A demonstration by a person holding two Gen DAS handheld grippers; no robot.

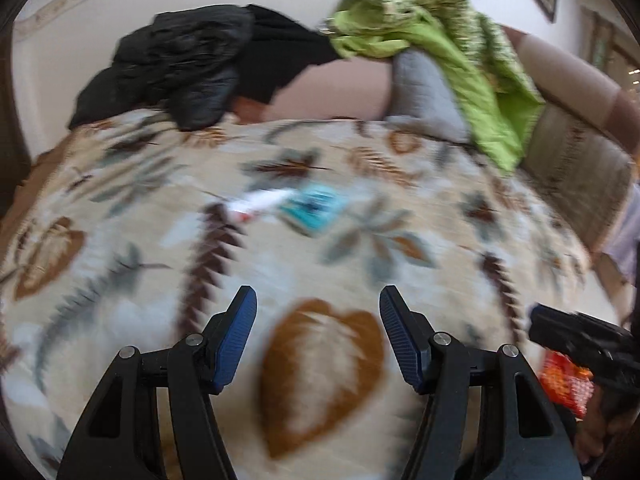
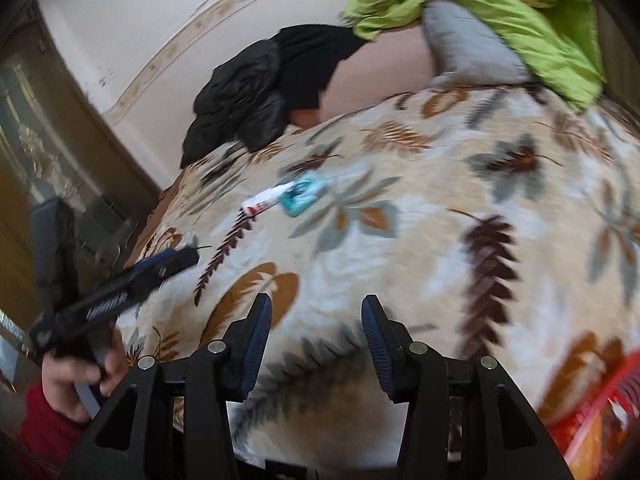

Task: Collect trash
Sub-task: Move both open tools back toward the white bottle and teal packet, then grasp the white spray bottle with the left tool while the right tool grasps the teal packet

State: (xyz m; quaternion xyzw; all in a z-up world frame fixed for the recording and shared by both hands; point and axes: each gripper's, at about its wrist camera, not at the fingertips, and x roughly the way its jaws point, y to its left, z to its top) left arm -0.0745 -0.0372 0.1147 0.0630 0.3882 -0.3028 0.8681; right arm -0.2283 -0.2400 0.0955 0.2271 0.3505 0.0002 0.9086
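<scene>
Two pieces of trash lie on the bed, near its middle: a teal wrapper touching a white tube. Neither is picked up yet. The left gripper and the right gripper both hover with jaws spread and nothing between them. An orange bag waits at the near edge. The blanket between is free for moving; dark clothes and a green cloth are well apart, by the wall.
</scene>
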